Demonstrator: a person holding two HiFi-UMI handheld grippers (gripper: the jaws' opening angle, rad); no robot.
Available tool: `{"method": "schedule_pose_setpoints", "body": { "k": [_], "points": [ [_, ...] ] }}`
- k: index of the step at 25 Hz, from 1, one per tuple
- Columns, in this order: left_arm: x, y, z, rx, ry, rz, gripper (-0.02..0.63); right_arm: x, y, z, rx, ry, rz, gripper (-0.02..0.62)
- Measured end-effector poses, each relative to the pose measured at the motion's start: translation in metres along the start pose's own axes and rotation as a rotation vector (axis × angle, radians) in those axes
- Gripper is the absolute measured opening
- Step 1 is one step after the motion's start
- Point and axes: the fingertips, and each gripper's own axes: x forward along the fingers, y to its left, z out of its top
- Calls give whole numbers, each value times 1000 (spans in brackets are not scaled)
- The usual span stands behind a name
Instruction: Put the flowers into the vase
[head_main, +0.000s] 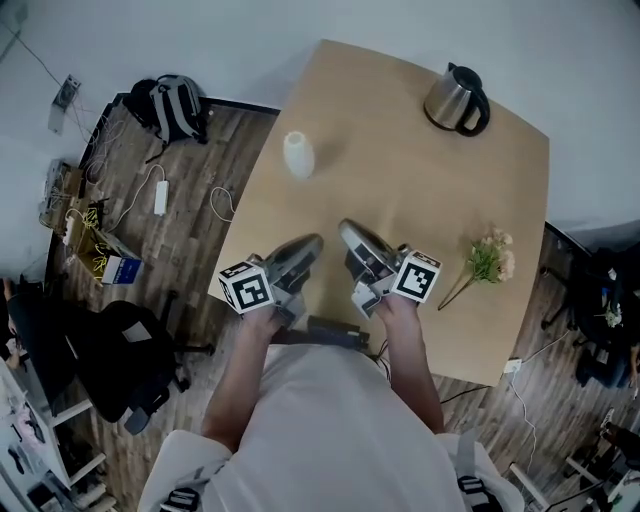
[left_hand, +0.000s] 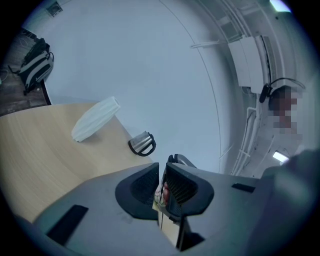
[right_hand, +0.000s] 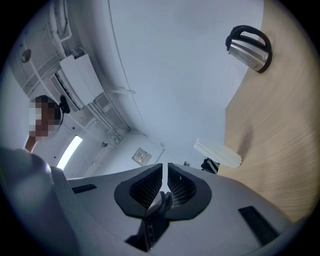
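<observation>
A white ribbed vase (head_main: 298, 155) stands on the wooden table (head_main: 400, 180) at the far left. A small bunch of pale pink flowers (head_main: 490, 258) lies near the table's right edge. My left gripper (head_main: 312, 242) and right gripper (head_main: 348, 230) hover side by side over the near edge, between vase and flowers. Both are shut and hold nothing. In the left gripper view the vase (left_hand: 96, 119) is far ahead of the closed left gripper (left_hand: 162, 172). In the right gripper view the vase (right_hand: 218, 152) shows beyond the closed right gripper (right_hand: 165, 172).
A steel kettle (head_main: 457, 99) with a black handle stands at the table's far right corner. On the floor to the left are a backpack (head_main: 170, 105), cables and a black office chair (head_main: 120, 360). A person stands in the background of both gripper views.
</observation>
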Motion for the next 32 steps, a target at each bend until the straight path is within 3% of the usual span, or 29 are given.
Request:
{"method": "schedule_pose_setpoints", "body": {
  "k": [10, 20, 27, 32],
  "points": [
    [5, 12, 21, 44, 3, -55, 41, -2, -12, 5, -36, -35, -83, 25],
    [12, 50, 47, 55, 13, -76, 47, 44, -30, 11, -125, 57, -185, 25],
    [14, 78, 70, 70, 7, -75, 84, 83, -46, 10, -156, 114, -231, 25],
    [21, 105, 75, 119, 36, -29, 150, 93, -63, 12, -143, 119, -272, 25]
  ]
}}
